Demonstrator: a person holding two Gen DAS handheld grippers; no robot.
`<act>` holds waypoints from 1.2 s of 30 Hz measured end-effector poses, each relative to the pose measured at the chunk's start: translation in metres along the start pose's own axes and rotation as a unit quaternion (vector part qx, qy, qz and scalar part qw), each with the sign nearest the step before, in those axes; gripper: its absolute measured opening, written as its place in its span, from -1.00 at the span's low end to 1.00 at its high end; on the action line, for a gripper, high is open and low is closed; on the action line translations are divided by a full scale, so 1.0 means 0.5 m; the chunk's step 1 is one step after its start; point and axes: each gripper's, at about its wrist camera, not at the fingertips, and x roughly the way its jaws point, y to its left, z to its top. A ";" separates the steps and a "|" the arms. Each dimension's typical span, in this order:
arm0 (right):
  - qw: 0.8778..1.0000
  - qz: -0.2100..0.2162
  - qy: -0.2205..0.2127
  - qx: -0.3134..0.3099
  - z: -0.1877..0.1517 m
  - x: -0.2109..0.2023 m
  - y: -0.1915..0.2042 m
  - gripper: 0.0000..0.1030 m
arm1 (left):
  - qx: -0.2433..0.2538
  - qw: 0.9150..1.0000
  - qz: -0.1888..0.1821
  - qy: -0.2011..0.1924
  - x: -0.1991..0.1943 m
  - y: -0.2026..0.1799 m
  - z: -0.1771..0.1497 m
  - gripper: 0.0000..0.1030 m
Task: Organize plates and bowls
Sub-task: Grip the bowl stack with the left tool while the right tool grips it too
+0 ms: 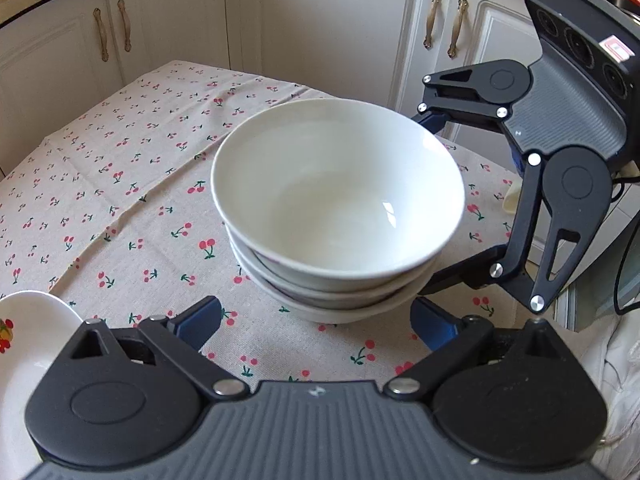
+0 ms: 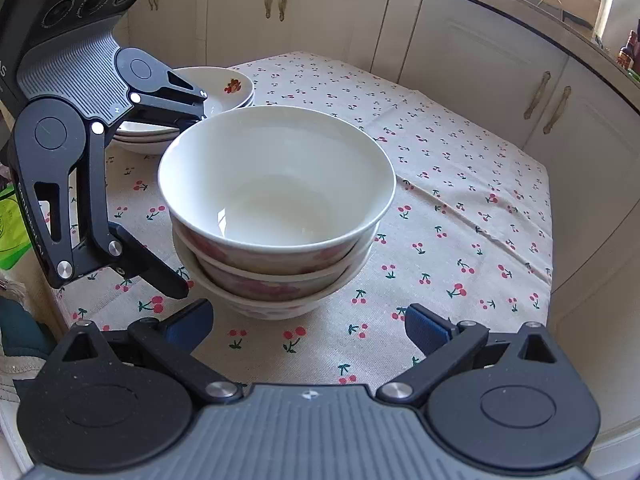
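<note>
Bowl stack point(image 2: 276, 216) nested three high on counter point(image 2: 460, 208); plate stack point(image 2: 224, 92) beside. My left tongs point(image 1: 316, 320) and right tongs point(image 2: 308, 322) spread, empty. Sorting looks near done; next I withdraw clear.

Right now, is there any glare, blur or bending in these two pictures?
Left wrist view: a small glint inside the top bowl, its near rim slightly soft, cabinet doors bowed by the fisheye. Right wrist view: a similar glint in that bowl, bright window light top right, tablecloth sharp.

Both wrist views face the bowl stack point(image 1: 332, 216) closely, from opposite sides.
</note>
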 end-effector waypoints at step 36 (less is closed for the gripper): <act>0.988 0.123 0.005 -0.095 0.048 0.024 -0.034 0.81 | 0.089 0.993 -0.078 -0.003 -0.003 0.026 0.014 0.72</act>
